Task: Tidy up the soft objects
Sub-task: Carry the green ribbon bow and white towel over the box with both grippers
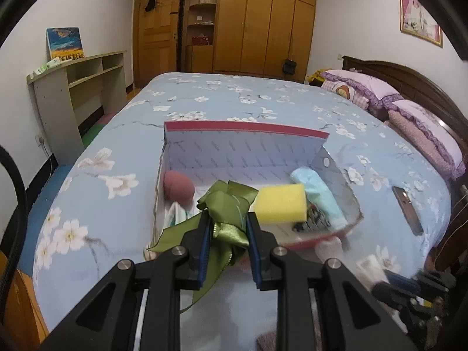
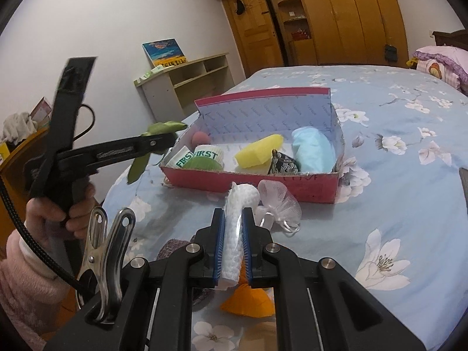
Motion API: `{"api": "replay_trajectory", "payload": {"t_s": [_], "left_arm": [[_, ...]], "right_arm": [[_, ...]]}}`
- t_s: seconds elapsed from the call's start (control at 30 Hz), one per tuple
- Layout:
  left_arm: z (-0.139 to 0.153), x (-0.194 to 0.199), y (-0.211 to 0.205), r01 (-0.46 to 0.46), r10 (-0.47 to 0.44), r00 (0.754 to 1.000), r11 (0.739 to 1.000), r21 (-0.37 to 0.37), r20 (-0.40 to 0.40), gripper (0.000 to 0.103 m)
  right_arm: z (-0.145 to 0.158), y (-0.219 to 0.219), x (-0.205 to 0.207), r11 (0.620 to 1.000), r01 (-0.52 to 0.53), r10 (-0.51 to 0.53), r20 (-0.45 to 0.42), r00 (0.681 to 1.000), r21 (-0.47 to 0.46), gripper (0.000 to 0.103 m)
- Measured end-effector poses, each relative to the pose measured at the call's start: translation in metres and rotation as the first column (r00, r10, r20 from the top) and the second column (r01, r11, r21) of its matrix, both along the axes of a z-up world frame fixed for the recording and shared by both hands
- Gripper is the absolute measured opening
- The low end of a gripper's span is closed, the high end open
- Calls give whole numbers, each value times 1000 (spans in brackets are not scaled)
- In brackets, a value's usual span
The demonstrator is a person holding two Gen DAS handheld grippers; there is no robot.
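1. We see the red box (image 2: pixel 295 188) on the bed (image 2: pixel 395 204). A yellow sponge (image 2: pixel 259 150), a blue cloth (image 2: pixel 313 149), a pink ball (image 2: pixel 200 138) and rolled socks (image 2: pixel 201 158) are already inside.
2. A white net puff (image 2: pixel 280 204) lies on the bed just beside the box. An orange thing (image 2: pixel 248 302) lies near us. Those look left to do.
3. Our left claw (image 1: pixel 226 219) is clamped on a green ribbon (image 1: pixel 231 201), up in the air near the box.
4. Our right claw (image 2: pixel 234 219) is clamped on a white knit roll (image 2: pixel 234 234), low over the bed.
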State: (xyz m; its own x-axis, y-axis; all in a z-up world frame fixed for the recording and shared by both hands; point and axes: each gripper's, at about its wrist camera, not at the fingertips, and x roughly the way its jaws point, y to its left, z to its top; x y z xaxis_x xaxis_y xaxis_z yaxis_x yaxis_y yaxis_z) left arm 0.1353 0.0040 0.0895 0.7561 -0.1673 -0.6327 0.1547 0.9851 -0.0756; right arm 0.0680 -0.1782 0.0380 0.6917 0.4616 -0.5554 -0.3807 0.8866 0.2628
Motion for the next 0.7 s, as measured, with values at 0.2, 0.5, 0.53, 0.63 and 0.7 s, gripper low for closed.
{"api": "replay_trajectory", "payload": {"t_s": [0.2, 0.5, 0.53, 0.63, 0.7], "left_arm": [[0, 31, -3, -3, 3, 1000, 1000, 1, -2, 24], [-12, 72, -7, -13, 13, 1000, 1000, 16, -19, 24], [-15, 77, -7, -16, 16, 1000, 1000, 13, -25, 24], [-23, 88, -8, -24, 24, 999, 1000, 8, -42, 24], [-29, 94, -8, -33, 34, 998, 999, 11, -52, 24]], "right_arm": [[7, -4, -1, 1000, 20, -20, 15, 1000, -9, 13], [14, -14, 5, 998, 55, -54, 25, 998, -27, 13], [15, -15, 6, 998, 58, -57, 26, 998, -29, 13], [17, -16, 9, 997, 63, -62, 29, 998, -35, 13], [20, -16, 10, 997, 68, -67, 36, 997, -43, 13]]}}
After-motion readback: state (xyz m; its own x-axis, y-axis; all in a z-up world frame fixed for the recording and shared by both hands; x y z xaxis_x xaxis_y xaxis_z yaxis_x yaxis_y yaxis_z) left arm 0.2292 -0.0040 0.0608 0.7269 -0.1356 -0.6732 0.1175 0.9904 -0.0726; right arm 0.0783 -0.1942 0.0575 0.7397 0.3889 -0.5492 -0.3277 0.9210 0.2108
